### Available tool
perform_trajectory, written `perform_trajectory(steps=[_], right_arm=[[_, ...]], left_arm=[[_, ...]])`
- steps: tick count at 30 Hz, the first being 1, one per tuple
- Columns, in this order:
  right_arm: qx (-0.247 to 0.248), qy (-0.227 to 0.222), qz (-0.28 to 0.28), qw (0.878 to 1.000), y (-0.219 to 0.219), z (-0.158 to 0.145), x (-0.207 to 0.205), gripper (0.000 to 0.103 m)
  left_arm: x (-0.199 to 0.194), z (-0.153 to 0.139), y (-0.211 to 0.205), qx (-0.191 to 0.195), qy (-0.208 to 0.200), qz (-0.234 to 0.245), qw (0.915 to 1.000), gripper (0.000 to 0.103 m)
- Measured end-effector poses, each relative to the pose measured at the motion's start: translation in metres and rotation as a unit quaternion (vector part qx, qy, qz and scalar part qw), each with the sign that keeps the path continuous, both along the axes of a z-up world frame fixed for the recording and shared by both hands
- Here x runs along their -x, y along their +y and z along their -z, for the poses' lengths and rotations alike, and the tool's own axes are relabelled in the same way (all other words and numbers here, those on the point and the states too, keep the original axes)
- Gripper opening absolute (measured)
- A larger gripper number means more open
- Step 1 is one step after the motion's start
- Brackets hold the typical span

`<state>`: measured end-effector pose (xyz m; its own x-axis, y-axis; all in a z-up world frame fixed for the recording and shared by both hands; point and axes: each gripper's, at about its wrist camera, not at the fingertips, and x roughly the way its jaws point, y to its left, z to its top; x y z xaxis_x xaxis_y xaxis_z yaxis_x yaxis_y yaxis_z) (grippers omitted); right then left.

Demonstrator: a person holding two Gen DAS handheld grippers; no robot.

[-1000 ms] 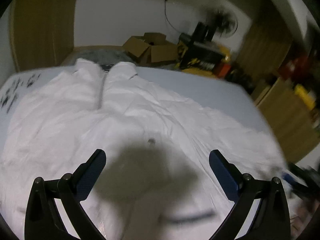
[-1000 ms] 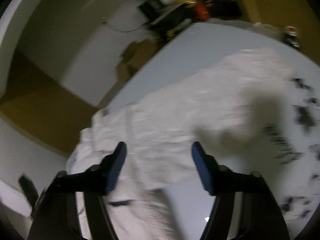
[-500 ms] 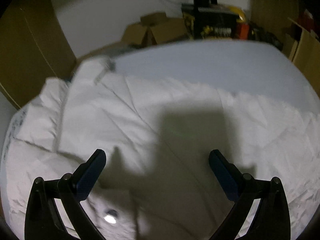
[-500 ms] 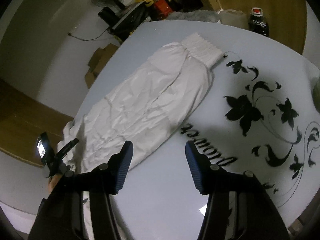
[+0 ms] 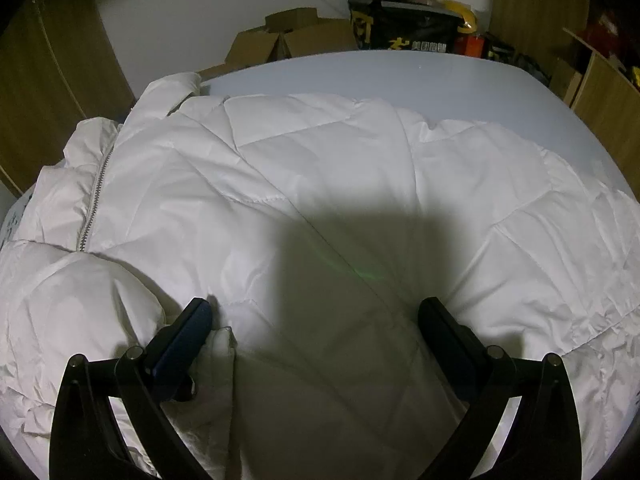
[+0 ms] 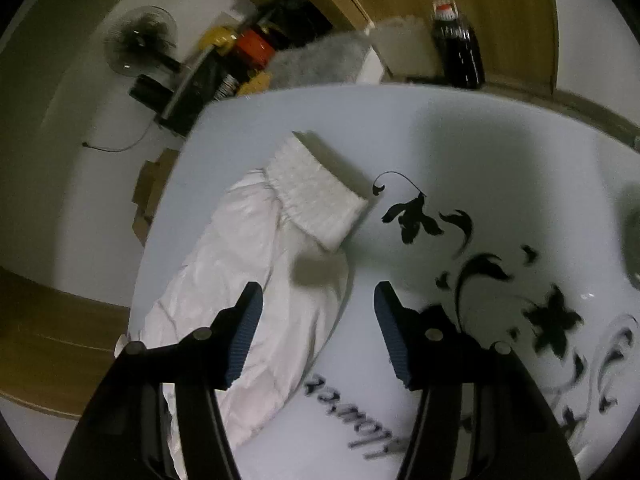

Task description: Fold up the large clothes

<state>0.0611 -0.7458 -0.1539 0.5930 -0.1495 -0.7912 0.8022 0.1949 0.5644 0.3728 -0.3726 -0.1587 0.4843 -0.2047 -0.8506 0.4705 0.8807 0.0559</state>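
One white jacket (image 5: 320,184) lies on one table (image 5: 440,76). Two cardboard boxes (image 5: 288,38) stand behind it, with one fan (image 6: 140,40), one dark bottle (image 6: 458,46) and one gripper (image 5: 316,320) per view.

The tabletop (image 5: 420,76) is pale blue-grey, and its near part carries a black flower-and-script print (image 6: 552,320). Behind it runs a plain white wall (image 5: 192,4), with wood-panelled doors (image 5: 48,92) on one side and wooden cabinets (image 5: 612,100) on the other. Open cardboard boxes (image 5: 288,38) sit on the floor against the wall. Beside them stands a black and yellow crate (image 5: 404,30) with a standing fan (image 6: 138,42) near it. A dark bottle (image 6: 458,52) stands beyond the tabletop's edge. The light is dim.
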Motion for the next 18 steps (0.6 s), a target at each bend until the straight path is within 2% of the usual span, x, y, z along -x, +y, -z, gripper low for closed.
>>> perform_trajectory(steps=[4,7,9,13,15,18], right_arm=[[0.007,-0.028,0.023,0.999,-0.015,0.007,-0.009,0.06],[0.02,-0.027,0.031,0.999,-0.023,0.007,-0.02,0.057],[0.023,-0.002,0.035,0.999,-0.027,0.009,-0.027,0.024],[0.008,-0.004,0.047,0.999,-0.031,0.007,-0.029,0.013],[0.027,-0.017,0.048,0.998,-0.024,-0.012,-0.028,0.009],[0.075,-0.053,0.025,0.995,0.003,-0.062,-0.032,0.009]], left_arm=[[-0.004,0.001,0.0,0.008,0.006,0.0,1.0,0.103],[-0.005,0.001,0.0,0.013,0.007,-0.001,0.9999,0.103],[-0.004,0.001,0.0,0.017,0.008,0.0,0.9998,0.103],[-0.006,0.001,0.002,0.022,0.007,0.001,0.9997,0.103],[-0.006,0.002,0.003,0.023,0.009,0.004,0.9997,0.103],[-0.01,-0.003,0.008,0.03,0.03,0.017,0.999,0.103]])
